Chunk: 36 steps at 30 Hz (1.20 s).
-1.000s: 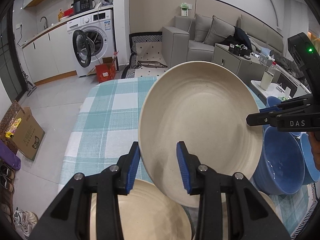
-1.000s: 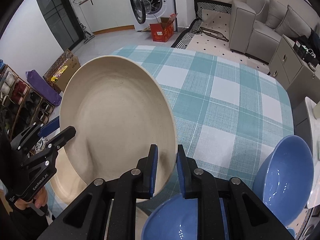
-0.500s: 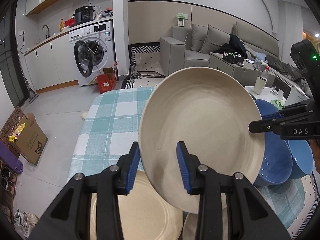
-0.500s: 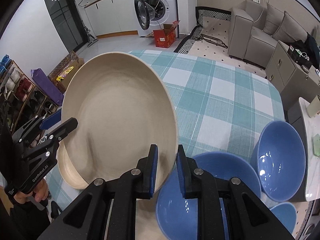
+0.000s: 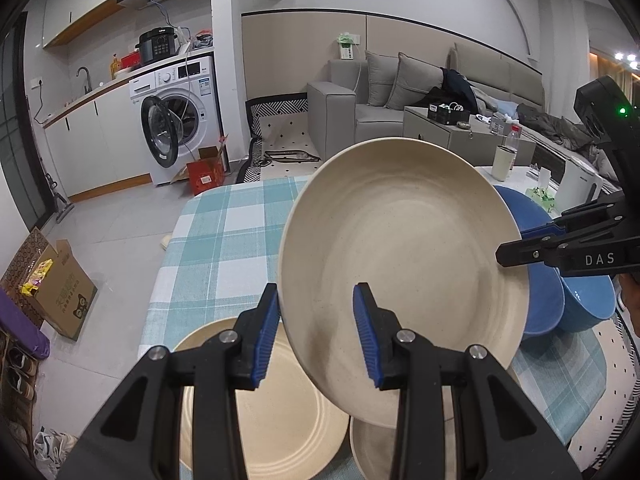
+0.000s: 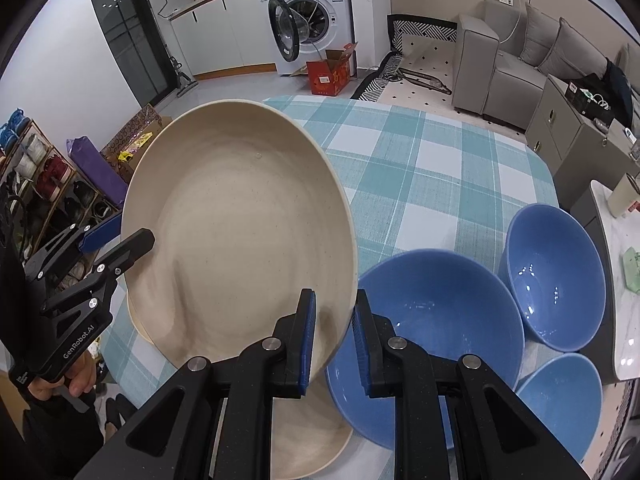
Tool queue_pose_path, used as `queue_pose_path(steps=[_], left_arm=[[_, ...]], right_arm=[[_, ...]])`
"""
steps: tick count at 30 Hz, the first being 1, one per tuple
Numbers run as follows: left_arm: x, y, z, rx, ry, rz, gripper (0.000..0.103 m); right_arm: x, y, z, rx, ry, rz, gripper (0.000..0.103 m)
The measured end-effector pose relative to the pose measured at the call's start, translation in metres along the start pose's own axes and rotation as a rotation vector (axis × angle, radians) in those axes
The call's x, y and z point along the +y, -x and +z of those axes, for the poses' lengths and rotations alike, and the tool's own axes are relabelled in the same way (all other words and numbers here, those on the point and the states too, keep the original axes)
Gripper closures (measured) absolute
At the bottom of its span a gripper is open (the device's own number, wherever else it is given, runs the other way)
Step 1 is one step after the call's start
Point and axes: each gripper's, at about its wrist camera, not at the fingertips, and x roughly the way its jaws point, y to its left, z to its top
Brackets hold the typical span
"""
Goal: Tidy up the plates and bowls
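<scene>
A large cream plate [image 5: 400, 240] [image 6: 240, 220] hangs tilted above the checked table [image 5: 224, 240] [image 6: 420, 168], its hollow face toward both cameras. My left gripper [image 5: 316, 294] [image 6: 128, 232] is shut on its left rim, one pad in front and one behind. At the plate's opposite rim my right gripper [image 6: 334, 298] [image 5: 516, 246] is shut on the plate too. Below lie a flat cream plate [image 5: 272, 400] and a second cream dish [image 5: 372, 452] [image 6: 304, 440]. Three blue bowls [image 6: 432, 332] [image 6: 556, 276] [image 6: 560, 396] stand to the right.
A washing machine [image 5: 180, 120] with its door open, a red box [image 5: 206, 176] and a grey sofa [image 5: 372, 112] lie beyond the table. A cardboard box [image 5: 60, 288] and a shoe rack [image 6: 48, 184] stand on the floor at left. A white side table [image 5: 520, 178] carries a cup and bottle.
Both grippers rose and drew back with the cream plate between them. The table now sits lower and farther off, and more of the blue bowls and lower cream plates shows.
</scene>
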Motion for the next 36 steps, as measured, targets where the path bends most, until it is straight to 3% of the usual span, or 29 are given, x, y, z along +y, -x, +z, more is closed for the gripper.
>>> queue_pose_path(steps=[36], left_arm=[[-0.011, 0.018, -0.059, 0.052, 0.015, -0.048, 0.067]], right_arm=[[0.016, 0.003, -0.085, -0.012, 0.036, 0.048, 0.084]])
